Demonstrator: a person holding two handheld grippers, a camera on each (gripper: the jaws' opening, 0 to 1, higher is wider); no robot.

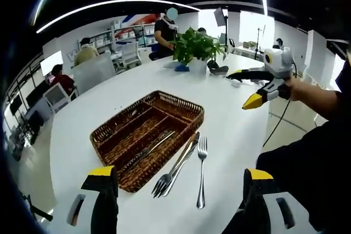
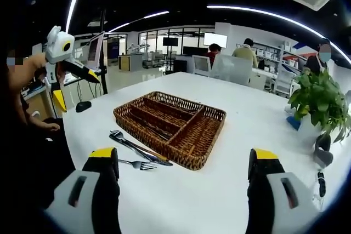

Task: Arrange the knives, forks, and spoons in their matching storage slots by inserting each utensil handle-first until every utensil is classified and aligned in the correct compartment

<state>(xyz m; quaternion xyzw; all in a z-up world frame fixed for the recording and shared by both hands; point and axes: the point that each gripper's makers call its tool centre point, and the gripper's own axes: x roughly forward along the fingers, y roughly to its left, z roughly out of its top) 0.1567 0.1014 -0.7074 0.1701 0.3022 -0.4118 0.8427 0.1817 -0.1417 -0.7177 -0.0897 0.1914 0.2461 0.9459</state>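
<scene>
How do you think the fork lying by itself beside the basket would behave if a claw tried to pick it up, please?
The fork looks like polished metal, so it is probably stiff and may slip between the pads. It lies flat on the smooth white table, so it would likely slide rather than roll if pushed. Its thin handle offers little to pinch.

One wicker tray (image 1: 181, 108) is sitting on the bench (image 1: 230, 135), holding at least one utensil (image 1: 151, 149). Beside it, two forks (image 1: 202, 171) (image 1: 166, 179) and one knife (image 1: 186, 154) are lying. One potted plant (image 1: 196, 47) is standing beyond.
</scene>
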